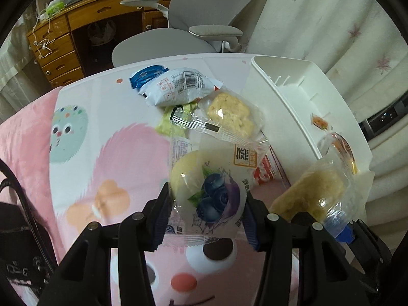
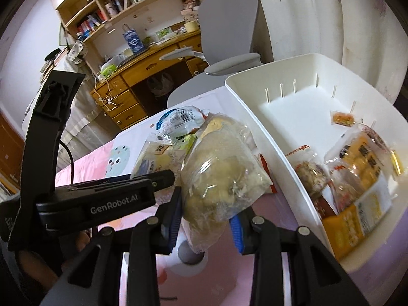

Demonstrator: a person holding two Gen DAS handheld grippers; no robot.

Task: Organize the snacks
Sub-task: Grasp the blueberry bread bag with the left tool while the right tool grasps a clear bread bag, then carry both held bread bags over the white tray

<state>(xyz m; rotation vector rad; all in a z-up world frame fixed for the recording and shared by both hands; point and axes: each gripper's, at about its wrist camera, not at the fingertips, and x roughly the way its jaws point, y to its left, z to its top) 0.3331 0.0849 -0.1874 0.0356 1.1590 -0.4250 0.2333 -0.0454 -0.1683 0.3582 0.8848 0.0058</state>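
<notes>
blueberry cake packet (image 1: 211, 196) is clamped in left gripper (image 1: 207, 214) above the cartoon tablecloth (image 1: 84, 127). pale bun packet (image 2: 219, 178) is pinched by right gripper (image 2: 206, 225), beside white bin (image 2: 257, 117). several packets, contents blurred, are seen in the bin. loose snack pile (image 1: 183, 89) is left farther back.

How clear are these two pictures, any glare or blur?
Left wrist view: strong fisheye bend, glare on the blueberry bun wrapper held by the left tongs. Right wrist view: slight blur, shine on the pastry bag in the right tongs.
</notes>
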